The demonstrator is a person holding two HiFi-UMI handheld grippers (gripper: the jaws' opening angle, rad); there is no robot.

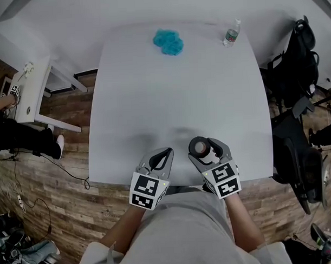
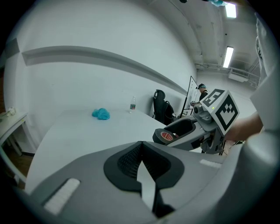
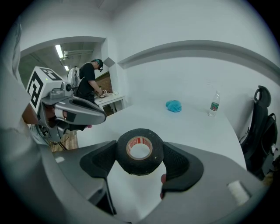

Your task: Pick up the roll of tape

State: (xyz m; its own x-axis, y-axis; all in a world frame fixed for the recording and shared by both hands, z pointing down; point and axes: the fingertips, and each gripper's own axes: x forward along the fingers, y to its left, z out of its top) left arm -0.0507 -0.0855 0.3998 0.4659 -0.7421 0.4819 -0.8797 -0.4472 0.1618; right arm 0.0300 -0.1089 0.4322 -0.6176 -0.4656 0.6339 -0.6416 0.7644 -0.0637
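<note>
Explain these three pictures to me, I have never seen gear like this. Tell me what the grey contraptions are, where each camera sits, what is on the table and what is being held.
There is no robot here. A person stands at a white table and holds a hand-operated two-jaw gripper in each hand. The cubes with black-and-white squares are part of those tools.

The head view comes from a camera on the person's head, looking steeply down. The other two pictures come from a camera riding on each gripper, looking along its own jaws.

On the far side of the table lie a crumpled blue cloth and a water bottle.

The right gripper holds a roll of black tape clamped between its two pads. The left gripper has its jaws together with nothing between them.
</note>
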